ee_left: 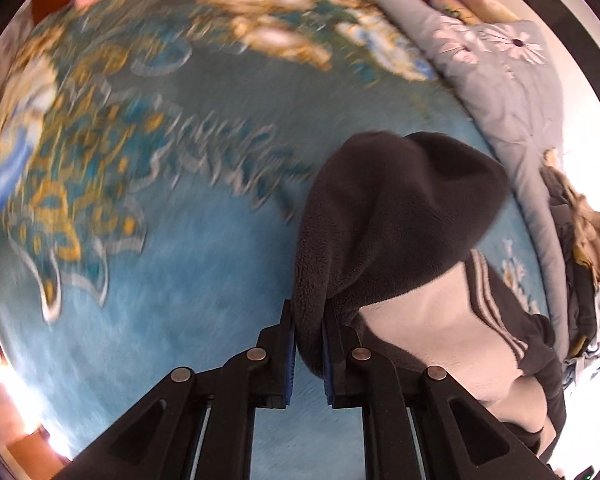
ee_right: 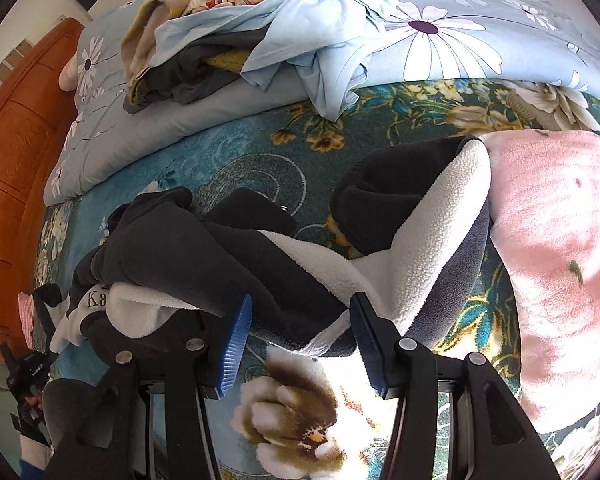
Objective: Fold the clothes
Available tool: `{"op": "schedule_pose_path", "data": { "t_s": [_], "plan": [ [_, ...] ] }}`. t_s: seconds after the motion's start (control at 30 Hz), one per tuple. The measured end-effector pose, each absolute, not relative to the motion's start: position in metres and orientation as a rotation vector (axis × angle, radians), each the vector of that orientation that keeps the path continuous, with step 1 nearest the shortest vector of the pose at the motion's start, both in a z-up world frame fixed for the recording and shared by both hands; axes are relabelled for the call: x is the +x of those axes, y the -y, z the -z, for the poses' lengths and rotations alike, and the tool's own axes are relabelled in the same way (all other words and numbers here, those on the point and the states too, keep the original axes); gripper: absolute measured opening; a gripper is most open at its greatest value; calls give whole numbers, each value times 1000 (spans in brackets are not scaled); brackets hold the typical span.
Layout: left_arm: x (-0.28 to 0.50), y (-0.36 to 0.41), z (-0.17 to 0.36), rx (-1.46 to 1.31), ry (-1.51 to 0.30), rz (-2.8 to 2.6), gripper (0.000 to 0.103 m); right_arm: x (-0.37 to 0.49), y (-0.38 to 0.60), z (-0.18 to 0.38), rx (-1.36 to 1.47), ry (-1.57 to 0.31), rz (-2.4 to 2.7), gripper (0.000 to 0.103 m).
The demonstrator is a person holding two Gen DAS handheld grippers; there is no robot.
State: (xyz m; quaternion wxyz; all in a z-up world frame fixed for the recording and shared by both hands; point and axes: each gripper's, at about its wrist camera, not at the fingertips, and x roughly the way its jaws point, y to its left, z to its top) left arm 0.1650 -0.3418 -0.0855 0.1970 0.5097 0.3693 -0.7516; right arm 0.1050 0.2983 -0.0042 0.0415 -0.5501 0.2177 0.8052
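Note:
A black fleece garment with a white lining and white side stripes hangs over the blue floral bed cover. My left gripper is shut on a fold of its dark edge and holds it above the bed. In the right wrist view the same black and white fleece garment lies bunched on the bed cover. My right gripper is open, and the garment's lower edge hangs between its blue pads without being pinched.
A pink fleece item lies at the right. A pile of unfolded clothes sits on a grey daisy quilt at the back. An orange wooden headboard stands at the left. The left view is motion-blurred.

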Motion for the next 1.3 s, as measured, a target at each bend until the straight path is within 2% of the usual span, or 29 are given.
{"op": "schedule_pose_path", "data": {
  "t_s": [0.13,0.23,0.33,0.4,0.6,0.8,0.93,1.03,1.2,1.3],
  "plan": [
    [172,340,83,1447,-1107,2127,15,106,-297,1,-1681,-662,-2480,52],
    [172,336,61,1453,-1090,2206,19,103,-292,-7,-1662,-644,-2530,52],
    [169,330,32,1428,-1028,2296,33,93,-282,-17,-1647,-640,-2608,53],
    [161,323,15,1414,-1005,2351,47,81,-269,-18,-1684,-602,-2651,61],
    [103,288,-16,1453,-930,2521,65,41,-219,-15,-1828,-432,-2760,64],
    [31,242,12,1666,-597,2535,65,18,-201,-3,-1892,-342,-2771,64],
    [-3,213,37,1754,-278,2542,65,16,-208,8,-1937,-438,-2730,65],
    [-18,197,51,1783,-115,2579,65,21,-210,15,-1955,-446,-2710,65],
    [-39,181,76,1869,50,2567,65,31,-207,20,-1994,-464,-2674,65],
    [-49,173,90,1921,127,2552,66,34,-204,18,-1997,-410,-2678,65]
  ]
}}
